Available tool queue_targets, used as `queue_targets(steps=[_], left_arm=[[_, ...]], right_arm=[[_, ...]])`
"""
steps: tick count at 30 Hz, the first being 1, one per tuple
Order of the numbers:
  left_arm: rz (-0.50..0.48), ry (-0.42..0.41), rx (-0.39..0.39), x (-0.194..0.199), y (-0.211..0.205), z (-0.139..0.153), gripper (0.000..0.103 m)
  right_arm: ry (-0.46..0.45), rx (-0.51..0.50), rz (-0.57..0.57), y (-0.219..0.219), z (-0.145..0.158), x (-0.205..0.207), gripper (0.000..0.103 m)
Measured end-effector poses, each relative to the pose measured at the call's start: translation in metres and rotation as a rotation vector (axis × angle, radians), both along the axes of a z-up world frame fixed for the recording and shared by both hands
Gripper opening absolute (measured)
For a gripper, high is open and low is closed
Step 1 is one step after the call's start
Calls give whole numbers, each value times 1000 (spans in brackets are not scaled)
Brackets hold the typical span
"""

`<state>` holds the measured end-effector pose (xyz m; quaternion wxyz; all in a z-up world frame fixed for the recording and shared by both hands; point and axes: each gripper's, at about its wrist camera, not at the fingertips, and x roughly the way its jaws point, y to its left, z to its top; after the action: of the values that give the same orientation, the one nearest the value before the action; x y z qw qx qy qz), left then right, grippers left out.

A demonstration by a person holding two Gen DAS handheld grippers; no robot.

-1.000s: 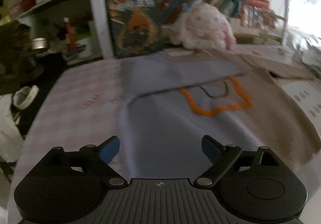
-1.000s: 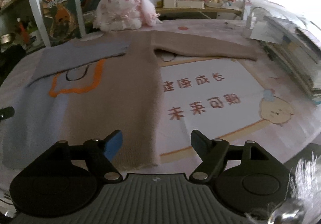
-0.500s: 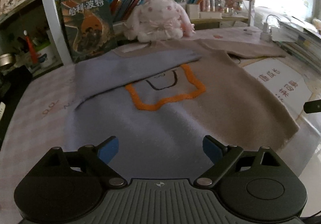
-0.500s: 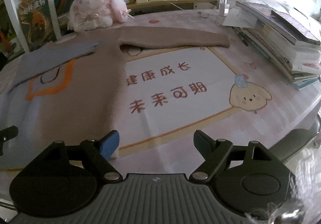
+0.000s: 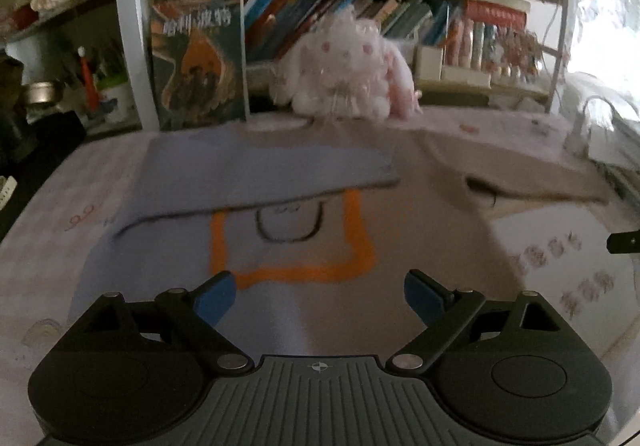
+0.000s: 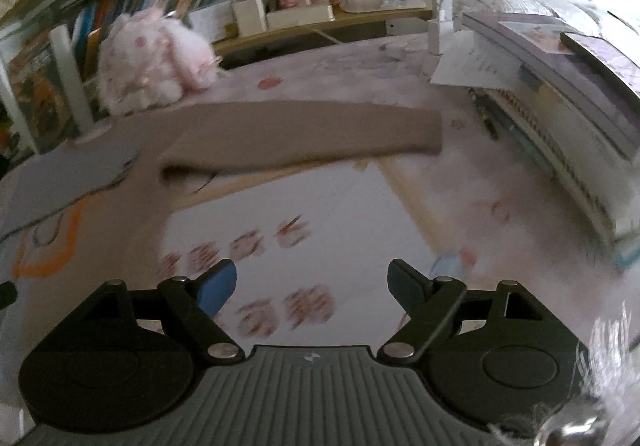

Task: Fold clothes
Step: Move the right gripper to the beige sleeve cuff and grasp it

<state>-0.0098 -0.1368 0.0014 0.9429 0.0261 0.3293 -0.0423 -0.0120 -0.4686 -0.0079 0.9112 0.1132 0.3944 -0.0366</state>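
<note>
While the sweater [image 5: 400, 230] lies flat on the table [image 6: 500, 206], its blue sleeve [image 5: 260, 174] already folded across the chest, both grippers have swung rightward. The left gripper [image 5: 318, 296] hovers released over the near hem; the right gripper [image 6: 312, 282], also spread and empty, now faces the outstretched brown sleeve [image 6: 304, 134], likely the next fold.

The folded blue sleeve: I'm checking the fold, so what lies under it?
The blue sleeve lies across the sweater's chest, covering the top of the orange outline and the black drawing. Whatever else is printed beneath stays hidden.
</note>
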Motion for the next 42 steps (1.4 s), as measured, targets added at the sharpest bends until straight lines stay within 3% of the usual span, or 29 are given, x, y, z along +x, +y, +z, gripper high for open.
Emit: queue_targets(steps=[12,17,20,26,27,30,42], left_arm=[[176,41,-3,-19,-45,3,94],[220,50,23,-21,-51,8,94],[232,56,31,-22,-52,10,94],[257,76,45,-23,-52,11,94],[263,77,48,-23,-51,11,94],[281,81,52,-25,-49,12,94],[319,110,64,-28,-44,11,94]], right_arm=[[-3,59,57,-83,-15,72,82],[28,158,41,-98,-23,92,81],[32,185,19,-101,-26,98,79],[7,146,-1,-99,-29,107,78],[2,145,-2,-99,-30,109,74],[-14,216,4,-101,-32,116,65],[-38,390,90,-89,-36,127,65]])
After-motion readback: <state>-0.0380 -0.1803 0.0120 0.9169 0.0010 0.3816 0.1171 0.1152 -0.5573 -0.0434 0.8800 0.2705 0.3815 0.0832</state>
